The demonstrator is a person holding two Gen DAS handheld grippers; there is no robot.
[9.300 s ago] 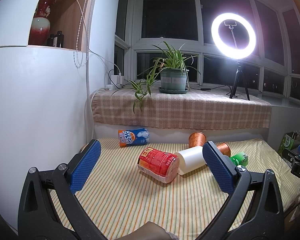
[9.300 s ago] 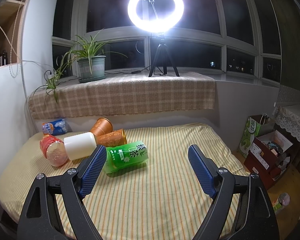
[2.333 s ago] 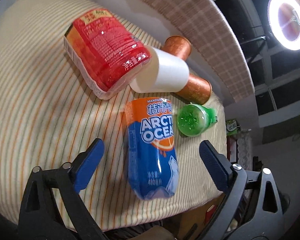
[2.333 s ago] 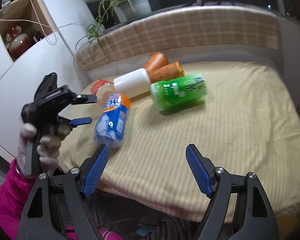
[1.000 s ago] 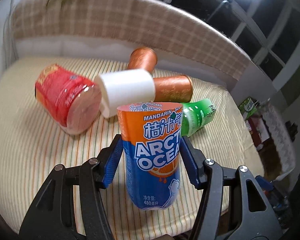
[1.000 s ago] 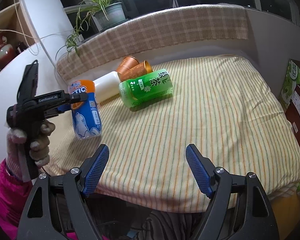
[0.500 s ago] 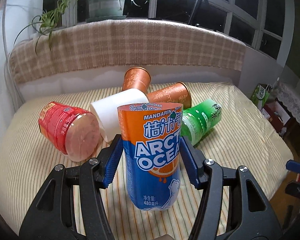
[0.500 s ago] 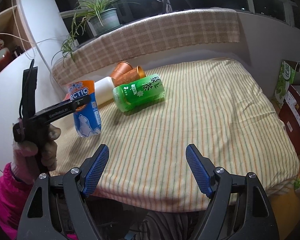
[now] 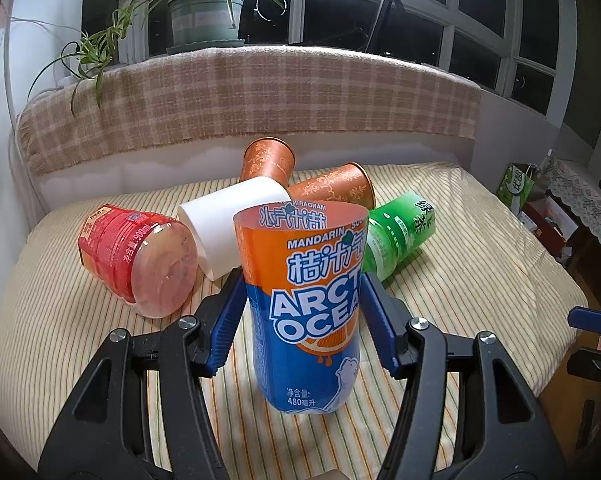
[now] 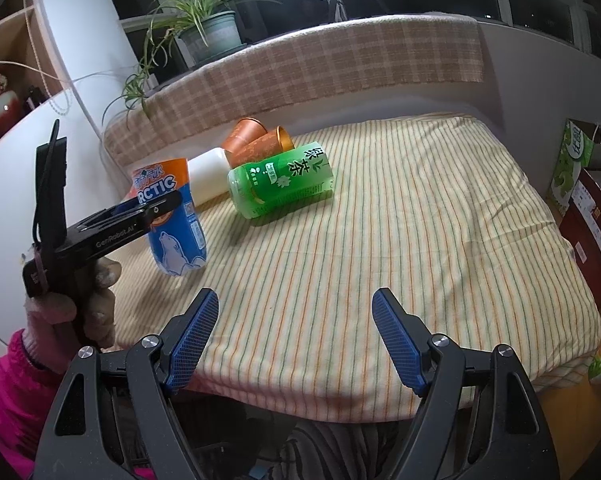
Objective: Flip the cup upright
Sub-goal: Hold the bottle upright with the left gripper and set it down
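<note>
My left gripper [image 9: 304, 312] is shut on the blue and orange Arctic Ocean cup [image 9: 306, 300], held upright with its open mouth up, its base at or just above the striped cloth. In the right wrist view the same cup [image 10: 172, 220] stands at the left in the left gripper [image 10: 140, 208]. My right gripper [image 10: 294, 336] is open and empty over the table's near edge. Behind lie a red cup [image 9: 136, 256], a white cup [image 9: 232, 224], two copper cups [image 9: 268, 160] and a green cup [image 9: 400, 232], all on their sides.
The striped cloth [image 10: 420, 220] covers the table. A checked ledge [image 9: 240, 96] with a potted plant [image 9: 204, 12] runs behind. A white cabinet [image 10: 4, 184] stands at the left. Boxes [image 10: 580, 184] sit on the floor at the right.
The left gripper closed on the Arctic Ocean cup, lifted it from lying on its side and turned it upright. Over the last half second it has barely moved. The right gripper stayed open.
</note>
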